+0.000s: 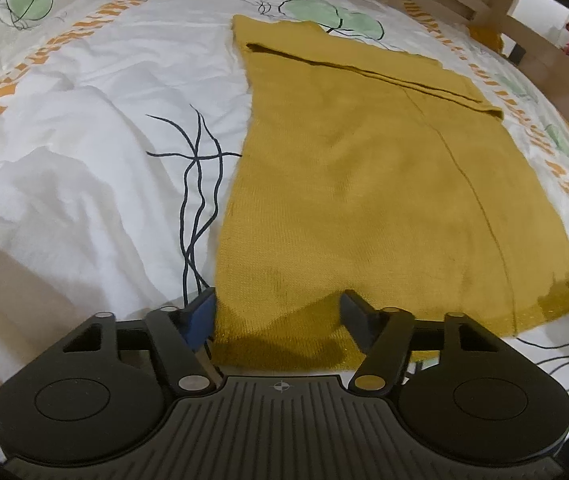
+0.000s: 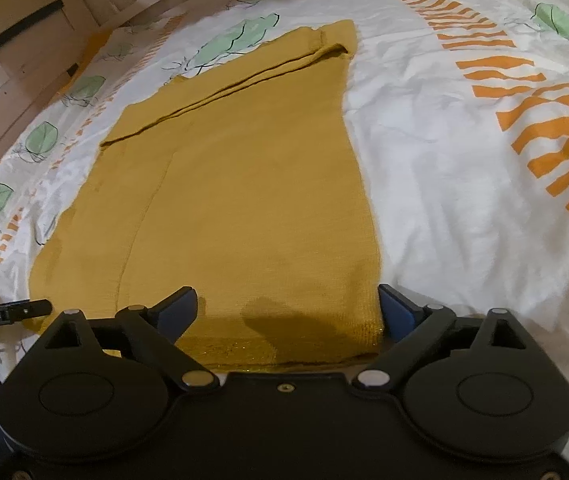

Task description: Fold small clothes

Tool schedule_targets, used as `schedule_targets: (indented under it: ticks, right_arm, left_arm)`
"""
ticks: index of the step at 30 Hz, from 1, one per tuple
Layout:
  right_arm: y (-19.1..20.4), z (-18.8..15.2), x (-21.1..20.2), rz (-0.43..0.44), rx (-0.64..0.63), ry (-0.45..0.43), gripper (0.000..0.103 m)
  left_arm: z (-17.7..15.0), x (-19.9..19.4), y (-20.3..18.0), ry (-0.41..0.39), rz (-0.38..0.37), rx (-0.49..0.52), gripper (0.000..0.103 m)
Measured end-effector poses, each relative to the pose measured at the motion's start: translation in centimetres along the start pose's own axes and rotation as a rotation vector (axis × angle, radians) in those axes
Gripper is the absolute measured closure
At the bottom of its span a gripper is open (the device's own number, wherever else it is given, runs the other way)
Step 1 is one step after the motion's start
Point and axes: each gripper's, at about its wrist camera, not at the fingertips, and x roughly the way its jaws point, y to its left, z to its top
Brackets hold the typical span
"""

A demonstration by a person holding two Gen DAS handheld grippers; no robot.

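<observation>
With both the left hand-held gripper and right hand-held gripper released over the near hem of the mustard knit garment on the bedspread, we risk pinching only its top layer, or the bedspread too.

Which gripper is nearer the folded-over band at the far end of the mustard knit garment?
Neither clearly. The left gripper and right gripper both sit at the garment's near hem, on opposite corners, with the folded band across the far end.
</observation>
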Motion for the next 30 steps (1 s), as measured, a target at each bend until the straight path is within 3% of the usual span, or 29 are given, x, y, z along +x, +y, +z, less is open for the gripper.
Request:
schedule_targets:
  ticks: [9,15,18,20,24,28,30]
  right_arm:
    - [-0.2,0.1,-0.1,0.037,0.013,0.019,0.005]
    - [-0.3,0.3,-0.2,0.052,0.031,0.029,0.005]
    - [-0.2,0.4,-0.2,0.048,0.035,0.039,0.008]
    - [-0.2,0.5,-0.2,0.025,0.031,0.041,0.015]
    - [-0.6,0.3,-0.5,-0.001,0.061,0.037,0.043]
    - [-1.0,0.3,-0.4,-0.002,0.097,0.042,0.080]
    - [-1.1,0.3,-0.7,0.015,0.107,0.031,0.087]
  left_arm:
    - [-0.1,-0.8,0.5,0.010,-0.024,-0.022,0.055]
    - [-0.1,-0.6,0.7,0.002,-0.003,-0.039,0.072]
    - [-0.1,-0.5,0.8,-0.001,-0.001,-0.054,0.076]
    - [-0.2,-0.5,0.8,-0.003,0.000,-0.052,0.077]
    - [-0.2,-0.3,0.7,-0.007,0.003,-0.045,0.077]
    - [-0.2,-0.6,0.5,-0.020,-0.033,-0.046,0.097]
    - [-0.2,-0.9,0.5,-0.038,-0.046,-0.052,0.097]
